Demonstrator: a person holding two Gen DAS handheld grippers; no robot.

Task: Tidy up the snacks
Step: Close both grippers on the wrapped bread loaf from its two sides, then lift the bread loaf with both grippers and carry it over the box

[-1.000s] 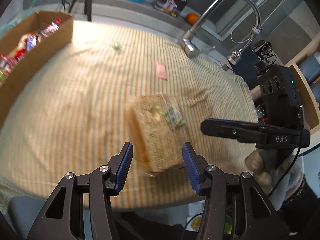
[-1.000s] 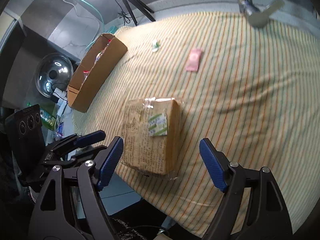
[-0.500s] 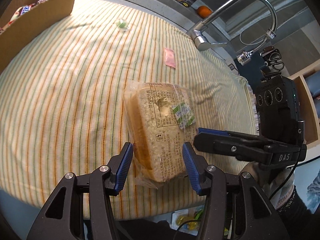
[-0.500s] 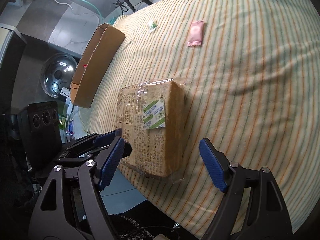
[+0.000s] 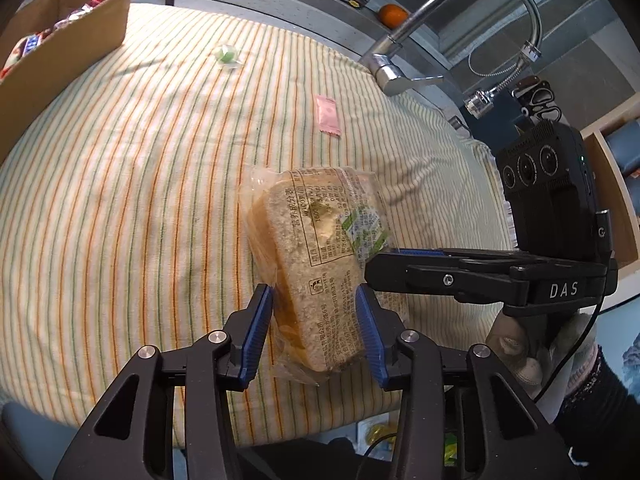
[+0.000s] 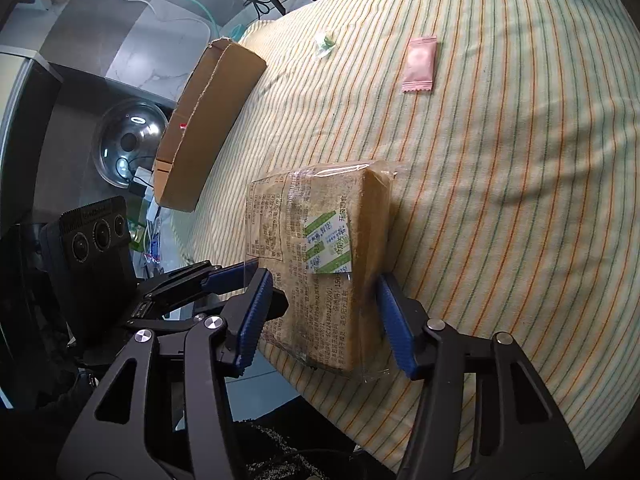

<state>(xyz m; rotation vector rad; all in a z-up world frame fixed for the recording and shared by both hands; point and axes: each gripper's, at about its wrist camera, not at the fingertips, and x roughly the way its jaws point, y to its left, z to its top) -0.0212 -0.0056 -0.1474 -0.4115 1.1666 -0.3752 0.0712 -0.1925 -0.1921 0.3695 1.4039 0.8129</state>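
Left gripper (image 5: pixel 316 330) and right gripper (image 6: pixel 326 320): jaws closing on the wrapped bread pack (image 5: pixel 320 268) at lower centre, blue pads against its sides.

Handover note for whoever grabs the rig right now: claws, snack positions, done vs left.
Left claw: closing on the near end of the clear-wrapped sliced bread loaf; pads at its sides.
Right claw: also closing across the same loaf, from the other side; the two claws cross there.
Loaf lies near the front edge of the striped cloth-covered table, not lifted.
Brown cardboard box at the far left already holds some wrapped snacks.
Left out on the cloth: small pink sachet and green wrapped candy.
Left to do: secure the loaf, probably box it, then the two small items.
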